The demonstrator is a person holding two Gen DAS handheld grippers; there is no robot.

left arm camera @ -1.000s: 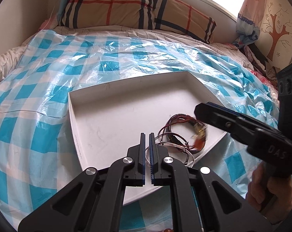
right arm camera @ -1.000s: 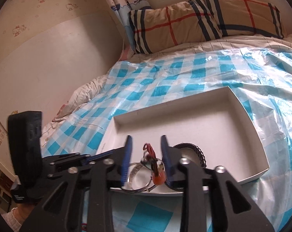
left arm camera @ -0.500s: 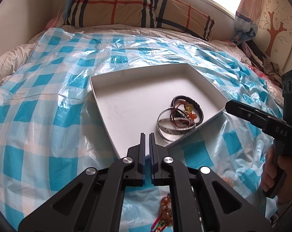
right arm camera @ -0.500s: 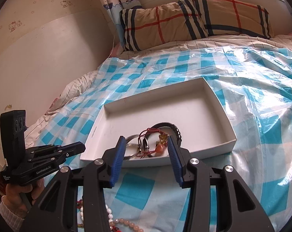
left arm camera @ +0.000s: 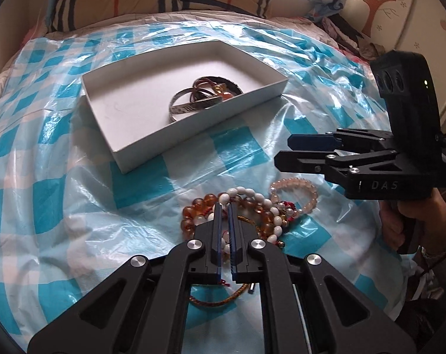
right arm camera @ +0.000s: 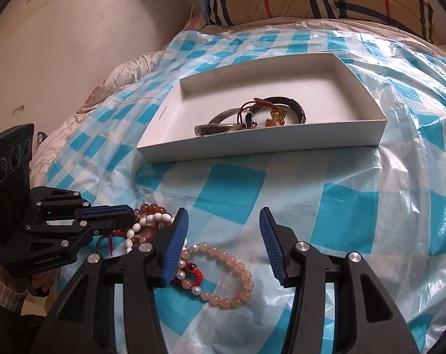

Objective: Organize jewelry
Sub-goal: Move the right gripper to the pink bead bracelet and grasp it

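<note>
With its fingers apart and just widened over the pink bead bracelet (right arm camera: 223, 277) on the bed's checked plastic sheet (right arm camera: 355, 206), the right gripper (right arm camera: 223, 244) should straddle one strand alone, clear of the tangled pile the pressed-together left gripper (left arm camera: 224, 224) hovers over, then carry it to the white box (right arm camera: 267, 144).

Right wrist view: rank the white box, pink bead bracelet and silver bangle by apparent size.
1. White box
2. Pink bead bracelet, though it lies nearer the camera
3. Silver bangle, partly hidden by the box wall

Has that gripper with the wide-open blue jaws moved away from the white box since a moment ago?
Yes. The right gripper has pulled back from the white box and now hangs over the pink bead bracelet, its jaws having just opened further.
</note>
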